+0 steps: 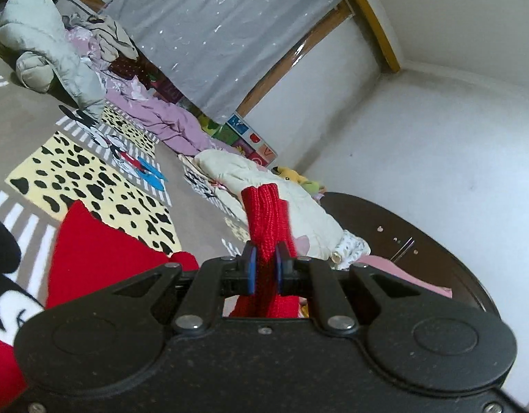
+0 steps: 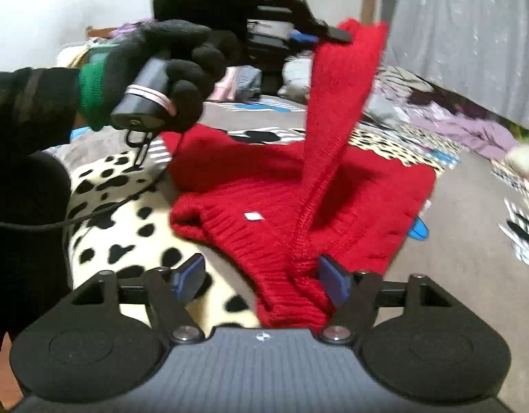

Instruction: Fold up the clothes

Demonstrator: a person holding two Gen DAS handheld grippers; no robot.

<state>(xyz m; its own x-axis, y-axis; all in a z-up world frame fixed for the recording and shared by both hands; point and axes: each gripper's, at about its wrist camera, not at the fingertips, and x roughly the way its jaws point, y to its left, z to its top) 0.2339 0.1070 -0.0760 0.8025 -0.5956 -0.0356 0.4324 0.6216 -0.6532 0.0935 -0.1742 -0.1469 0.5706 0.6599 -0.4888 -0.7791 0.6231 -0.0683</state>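
Red knit sweater (image 2: 333, 192) lies on the spotted blanket (image 2: 126, 241) at frame centre. Left gripper (image 1: 264, 268) clamps its sleeve (image 1: 264, 220), lifted at upper centre. Right gripper (image 2: 264, 275) stands open at the collar. Step: sleeve fold; next, lay the sleeve across the body

Bright red ribbed-knit sweater (image 2: 350, 186), small white tag at its neck. Beneath it, a cream rug (image 2: 133, 227) with black spots and grey-white stripes. Beyond the rug, lilac bedding (image 1: 168, 120) and a silver-flecked grey curtain (image 1: 223, 34). Black glove (image 2: 168, 65), green cuff.
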